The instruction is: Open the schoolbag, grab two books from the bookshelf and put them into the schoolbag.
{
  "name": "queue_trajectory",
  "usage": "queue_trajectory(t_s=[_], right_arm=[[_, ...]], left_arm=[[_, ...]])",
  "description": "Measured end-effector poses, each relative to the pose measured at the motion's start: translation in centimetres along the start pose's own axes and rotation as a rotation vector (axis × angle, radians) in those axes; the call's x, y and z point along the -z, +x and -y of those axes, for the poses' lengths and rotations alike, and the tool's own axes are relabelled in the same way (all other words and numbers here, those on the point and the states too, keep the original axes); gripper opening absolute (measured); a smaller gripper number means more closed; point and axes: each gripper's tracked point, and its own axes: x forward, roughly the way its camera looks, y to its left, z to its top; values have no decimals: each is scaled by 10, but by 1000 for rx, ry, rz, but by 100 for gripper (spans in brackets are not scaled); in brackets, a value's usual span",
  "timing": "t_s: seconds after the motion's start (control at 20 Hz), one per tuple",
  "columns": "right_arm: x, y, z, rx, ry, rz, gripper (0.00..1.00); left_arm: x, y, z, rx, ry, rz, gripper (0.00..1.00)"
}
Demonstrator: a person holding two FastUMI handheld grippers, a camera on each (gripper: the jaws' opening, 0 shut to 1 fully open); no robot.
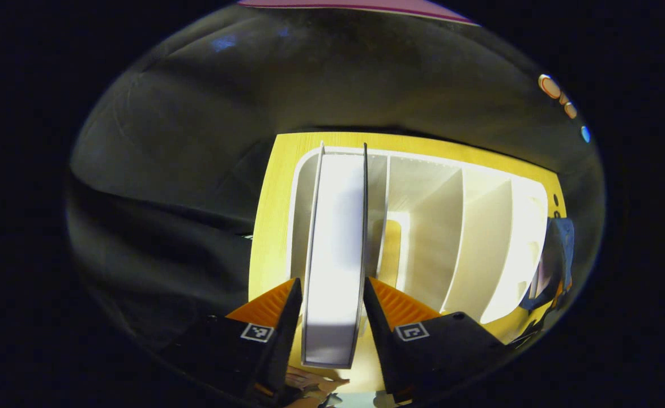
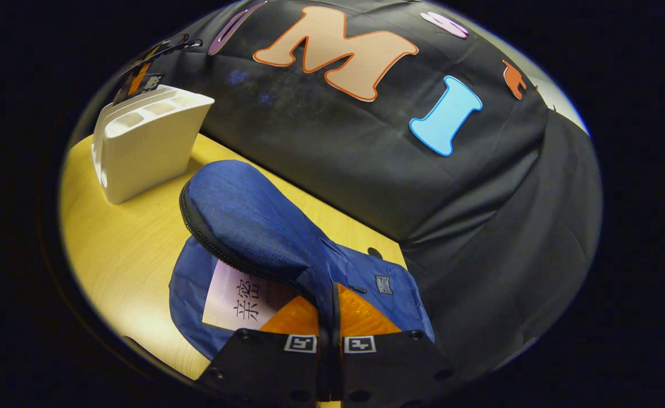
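Tabletop (image 2: pixel 123 243) scene: left gripper (image 1: pixel 332 300) clamps book (image 1: pixel 334 249) above shelf (image 1: pixel 423 226); right gripper (image 2: pixel 331 317) pinches bag (image 2: pixel 253 226) flap. Book may snag.

A pale yellow wooden table (image 2: pixel 123 249) is seen in both views, its grain lit brightly from above. It is backed by a black cloth wall (image 2: pixel 480 187), which hangs in soft folds and creases and meets the tabletop along its far edge. In the left gripper view the same dark cloth (image 1: pixel 196 141) is draped behind and beside the table (image 1: pixel 267 226), and a strip of pink is glimpsed at the very top. A sliver of pale wall is visible past the cloth's upper right edge in the right gripper view.
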Motion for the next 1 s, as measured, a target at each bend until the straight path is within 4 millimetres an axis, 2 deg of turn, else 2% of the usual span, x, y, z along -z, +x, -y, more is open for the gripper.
queue_trajectory(t_s=[0.05, 0.1, 0.15, 0.25, 0.7, 0.75, 0.85, 0.9, 0.95, 1.0], right_arm=[[1, 0, 0, 3, -1, -4, 4], [1, 0, 0, 7, -1, -7, 6], [2, 0, 0, 10, 0, -12, 6], [2, 0, 0, 15, 2, -16, 6], [3, 1, 0, 16, -10, -14, 6], [4, 1, 0, 13, -8, -13, 1], [4, 1, 0, 6, -5, -8, 6], [4, 1, 0, 2, -4, -5, 0], [5, 1, 0, -4, -2, -1, 6], [5, 2, -1, -10, 0, 1, 6]], left_arm=[[0, 2, 1, 3, 9, -12, 54], [2, 4, 4, 10, 10, -26, 53], [4, 7, 8, 24, 13, -37, 43], [3, 9, 9, 17, 20, -53, 39], [8, 9, 11, -17, -27, -87, 34], [7, 6, 10, -25, -42, -86, 36], [10, -6, 14, -11, -82, -89, 36], [13, -14, 15, -13, -97, -88, 36], [12, -20, 11, -21, -101, -82, 36], [16, -27, 11, -23, -109, -82, 36]])
